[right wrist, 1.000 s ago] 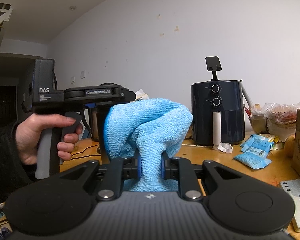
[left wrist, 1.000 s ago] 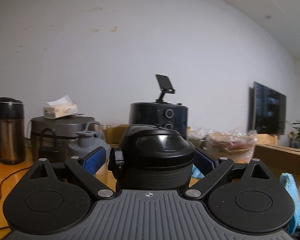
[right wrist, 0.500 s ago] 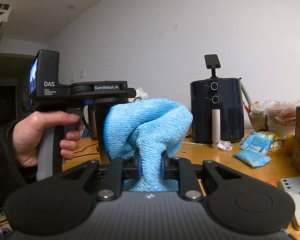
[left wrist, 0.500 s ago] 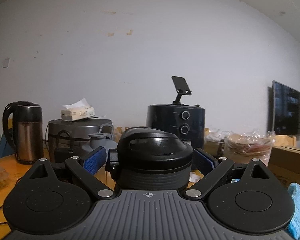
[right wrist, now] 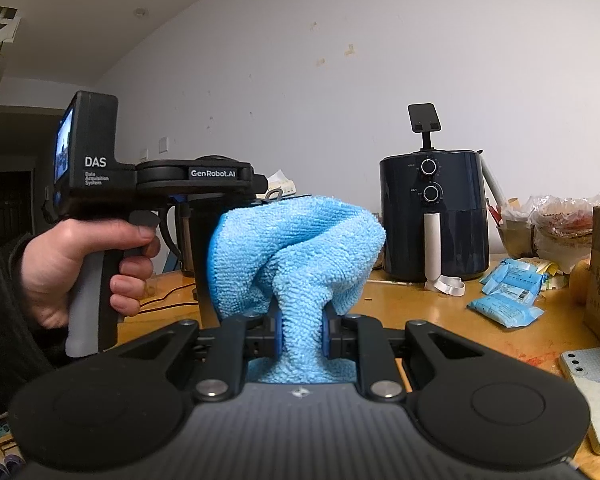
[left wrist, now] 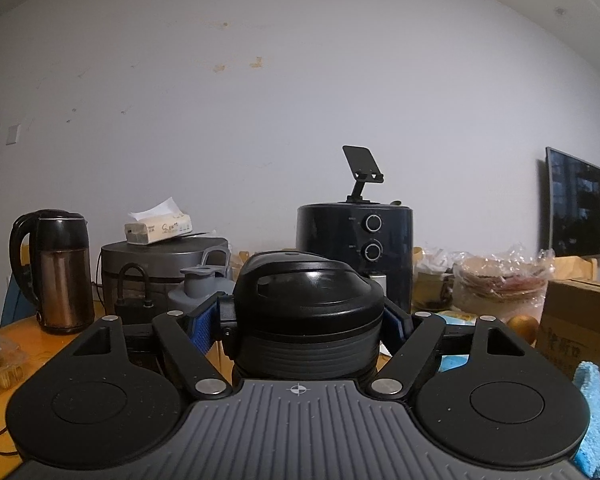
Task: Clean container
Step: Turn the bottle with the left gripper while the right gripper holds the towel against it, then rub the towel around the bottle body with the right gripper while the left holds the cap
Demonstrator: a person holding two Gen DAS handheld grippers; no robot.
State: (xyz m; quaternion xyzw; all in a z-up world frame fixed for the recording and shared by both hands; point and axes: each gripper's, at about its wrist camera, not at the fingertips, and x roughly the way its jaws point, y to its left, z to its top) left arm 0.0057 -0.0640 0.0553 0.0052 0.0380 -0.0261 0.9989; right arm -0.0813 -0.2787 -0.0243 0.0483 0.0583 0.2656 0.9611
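- The left gripper clamps a black, round-lidded plastic container, upright above the orange wooden table.
- The right gripper pinches a fluffy blue microfibre cloth just beside it.

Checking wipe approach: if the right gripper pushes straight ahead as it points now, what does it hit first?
Nothing rigid shows dead ahead. The right gripper is shut on the blue cloth, which hides the centre line. The left gripper sits just left of it, the air fryer off right. Depth unclear.
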